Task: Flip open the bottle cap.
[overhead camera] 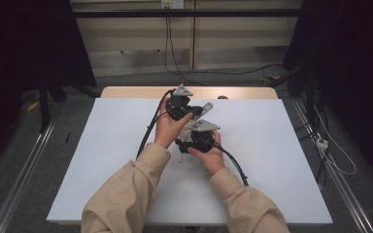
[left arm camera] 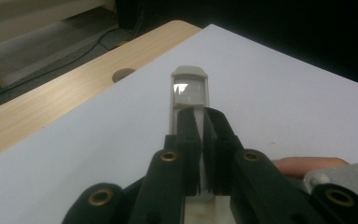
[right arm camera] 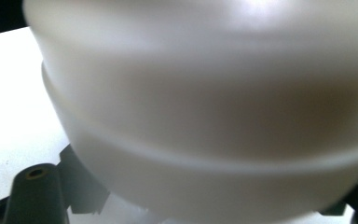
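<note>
A slim pale plastic piece (overhead camera: 201,114) with a grey cap and a clear window (left arm camera: 189,88) is held above the middle of the white table sheet (overhead camera: 272,160). My left gripper (left arm camera: 201,116) is shut on its narrow clear part, and the capped end sticks out past the jaws. In the high view the left gripper (overhead camera: 193,112) comes from the upper left and my right gripper (overhead camera: 188,138) sits at the piece's lower end. In the right gripper view a wide, blurred white body (right arm camera: 205,116) lies right against the camera between the jaws, hiding the pads.
The sheet covers a wooden table whose bare far edge (left arm camera: 51,107) has a round hole (left arm camera: 123,73). A fingertip (left arm camera: 310,164) of the person's other hand shows beside the left gripper. Cables trail from both grippers toward the person, and more lie on the floor (overhead camera: 213,73) beyond.
</note>
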Demonstrator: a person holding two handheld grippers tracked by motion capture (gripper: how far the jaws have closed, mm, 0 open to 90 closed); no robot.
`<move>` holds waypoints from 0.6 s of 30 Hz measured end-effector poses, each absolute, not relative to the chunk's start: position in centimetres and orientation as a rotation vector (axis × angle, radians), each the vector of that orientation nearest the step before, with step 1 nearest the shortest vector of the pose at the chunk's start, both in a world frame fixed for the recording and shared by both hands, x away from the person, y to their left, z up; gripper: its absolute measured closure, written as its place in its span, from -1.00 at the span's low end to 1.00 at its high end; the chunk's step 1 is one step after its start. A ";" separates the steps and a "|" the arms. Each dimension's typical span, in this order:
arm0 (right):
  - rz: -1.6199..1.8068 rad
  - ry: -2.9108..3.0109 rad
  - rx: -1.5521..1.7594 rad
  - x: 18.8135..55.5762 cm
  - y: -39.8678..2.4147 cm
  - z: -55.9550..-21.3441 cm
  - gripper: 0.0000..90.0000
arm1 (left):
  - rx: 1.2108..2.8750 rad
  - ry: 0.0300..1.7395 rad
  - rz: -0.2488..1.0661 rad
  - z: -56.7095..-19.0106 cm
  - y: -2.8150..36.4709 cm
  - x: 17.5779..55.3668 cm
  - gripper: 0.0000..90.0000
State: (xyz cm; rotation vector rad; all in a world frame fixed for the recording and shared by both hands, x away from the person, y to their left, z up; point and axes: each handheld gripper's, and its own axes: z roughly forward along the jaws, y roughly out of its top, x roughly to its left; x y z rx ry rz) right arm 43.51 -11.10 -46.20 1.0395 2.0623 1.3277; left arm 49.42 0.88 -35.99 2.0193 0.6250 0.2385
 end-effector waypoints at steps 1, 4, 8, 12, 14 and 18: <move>1.327 2.061 1.046 43.5 -11.1 -46.2 -0.69 | 2.020 0.628 0.241 -35.9 1.0 49.4 0.89; 1.332 2.064 1.080 43.5 -11.4 -46.2 -0.77 | 2.003 0.643 0.227 -35.8 1.4 49.3 0.82; 1.330 2.073 1.106 43.5 -11.6 -46.1 -0.85 | 1.985 0.662 0.239 -35.7 1.9 49.1 0.61; 1.321 2.073 1.111 43.3 -11.6 -45.8 -0.90 | 1.977 0.668 0.236 -35.5 2.5 48.7 0.34; 1.322 2.088 1.117 43.1 -11.7 -45.7 -0.89 | 1.975 0.674 0.244 -35.4 2.9 48.4 0.18; 1.326 2.104 1.129 42.9 -11.9 -45.4 -0.89 | 1.972 0.683 0.258 -35.4 3.7 47.8 -0.10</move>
